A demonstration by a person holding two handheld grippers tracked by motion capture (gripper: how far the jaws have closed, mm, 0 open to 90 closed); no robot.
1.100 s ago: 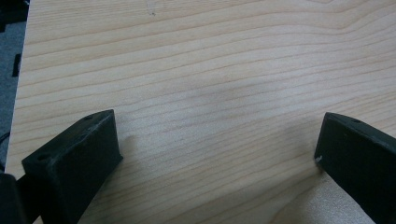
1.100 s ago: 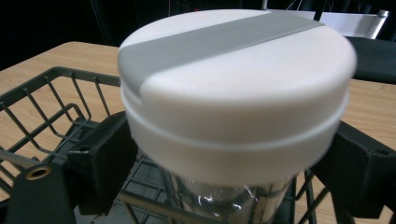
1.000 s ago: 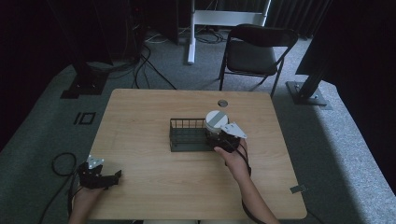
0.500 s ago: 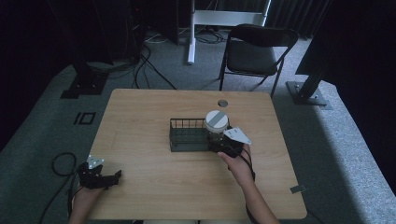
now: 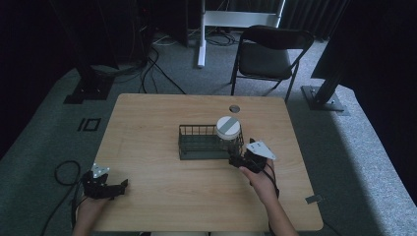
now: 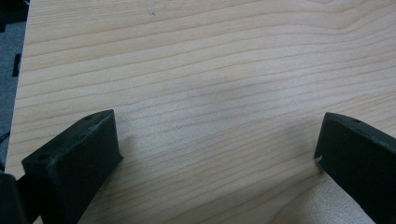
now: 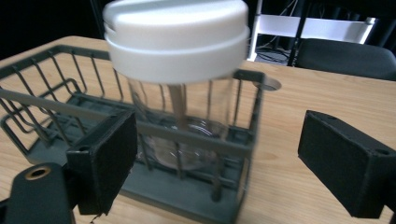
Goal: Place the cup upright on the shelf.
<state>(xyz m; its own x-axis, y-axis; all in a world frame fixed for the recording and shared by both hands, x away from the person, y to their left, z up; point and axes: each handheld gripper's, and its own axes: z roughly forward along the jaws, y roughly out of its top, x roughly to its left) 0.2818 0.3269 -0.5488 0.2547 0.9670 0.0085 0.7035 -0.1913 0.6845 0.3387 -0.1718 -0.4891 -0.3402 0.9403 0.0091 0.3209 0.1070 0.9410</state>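
At the table's front left corner, the left gripper rests, jaws apart and empty. Mid-table, an upright white-lidded jar stands in a wire basket's right end. The right gripper, jaws apart, sits just beside it, nearer.

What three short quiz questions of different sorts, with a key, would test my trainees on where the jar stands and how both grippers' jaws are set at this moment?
1. True or false: the white-lidded glass jar stands upright inside the wire basket.
2. Multiple choice: the jar sits at the basket's A) end nearer the right gripper, B) end nearer the left gripper, C) middle.
3. Short answer: how do the jaws of both grippers stand?

Key: 1 true. 2 A. 3 Both open and empty: the left over bare wooden table, the right just outside the basket, facing the jar.
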